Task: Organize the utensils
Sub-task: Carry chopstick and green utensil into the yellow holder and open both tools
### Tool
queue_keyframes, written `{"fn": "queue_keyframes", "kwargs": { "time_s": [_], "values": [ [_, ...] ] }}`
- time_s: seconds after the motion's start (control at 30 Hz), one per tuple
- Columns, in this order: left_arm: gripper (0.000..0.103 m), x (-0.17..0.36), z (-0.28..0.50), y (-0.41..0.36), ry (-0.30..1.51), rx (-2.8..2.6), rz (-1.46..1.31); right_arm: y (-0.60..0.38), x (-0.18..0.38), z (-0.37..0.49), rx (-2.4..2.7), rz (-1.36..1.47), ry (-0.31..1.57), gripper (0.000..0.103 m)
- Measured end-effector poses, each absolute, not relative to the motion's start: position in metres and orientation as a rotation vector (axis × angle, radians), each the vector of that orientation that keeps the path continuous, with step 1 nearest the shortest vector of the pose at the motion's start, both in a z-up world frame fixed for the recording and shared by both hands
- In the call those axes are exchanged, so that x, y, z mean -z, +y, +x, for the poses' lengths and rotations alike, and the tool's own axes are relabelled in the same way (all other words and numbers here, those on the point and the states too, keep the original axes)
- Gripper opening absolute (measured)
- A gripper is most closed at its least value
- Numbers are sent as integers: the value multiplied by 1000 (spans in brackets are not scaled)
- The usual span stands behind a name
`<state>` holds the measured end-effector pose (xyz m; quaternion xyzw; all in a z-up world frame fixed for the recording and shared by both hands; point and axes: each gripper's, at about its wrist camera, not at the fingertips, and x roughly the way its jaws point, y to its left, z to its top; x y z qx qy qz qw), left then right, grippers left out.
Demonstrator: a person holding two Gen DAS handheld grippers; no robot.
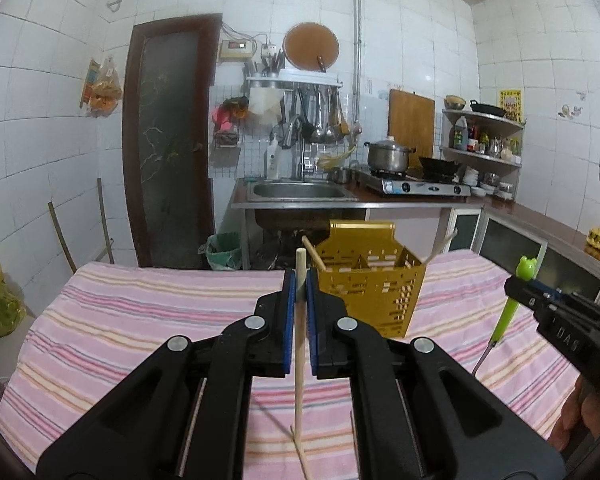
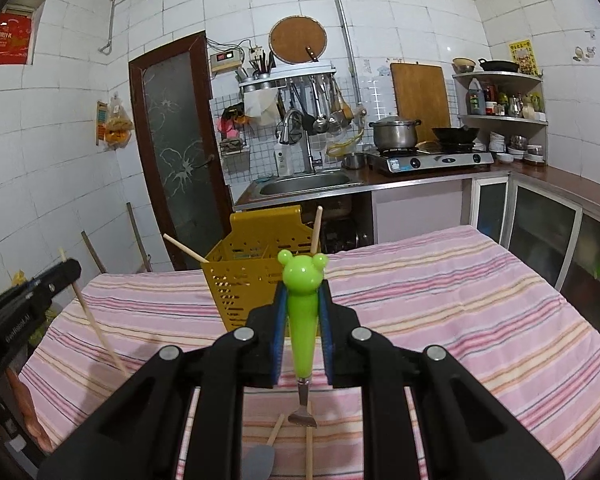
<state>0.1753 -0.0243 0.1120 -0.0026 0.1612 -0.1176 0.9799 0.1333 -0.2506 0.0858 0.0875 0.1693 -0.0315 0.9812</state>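
Gripping pale wooden chopstick (image 1: pixel 299 344) upright: left gripper (image 1: pixel 299 284) | right gripper (image 2: pixel 302 300) jaws clamp green frog-headed utensil (image 2: pixel 302 312) | perforated yellow plastic holder (image 1: pixel 374 292) on striped cloth (image 1: pixel 140 320)

A: Far centre on the pink striped tablecloth (image 2: pixel 440 300), the perforated yellow metal utensil caddy (image 2: pixel 246 292) blocks the straight path, two wooden chopsticks (image 2: pixel 316 229) jutting from its top.

B: Right of it, open cloth. Near edge, a grey spatula (image 2: pixel 259 456) and a loose wooden chopstick (image 2: pixel 309 446) lie underfoot.
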Motion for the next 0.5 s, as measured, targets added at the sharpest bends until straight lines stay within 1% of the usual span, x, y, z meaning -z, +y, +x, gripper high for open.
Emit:
{"fn": "queue_keyframes", "kwargs": {
  "time_s": [0.27, 0.37, 0.5],
  "values": [
    [4, -148, 196, -36, 257, 270, -18, -254, -115, 147, 66, 154, 289, 16],
    [4, -163, 205, -42, 239, 288, -28, -253, -134, 155, 62, 145, 255, 16],
    [4, -191, 214, -52, 162, 291, -28, -254, -159, 174, 58, 136, 217, 16]
  ]
}}
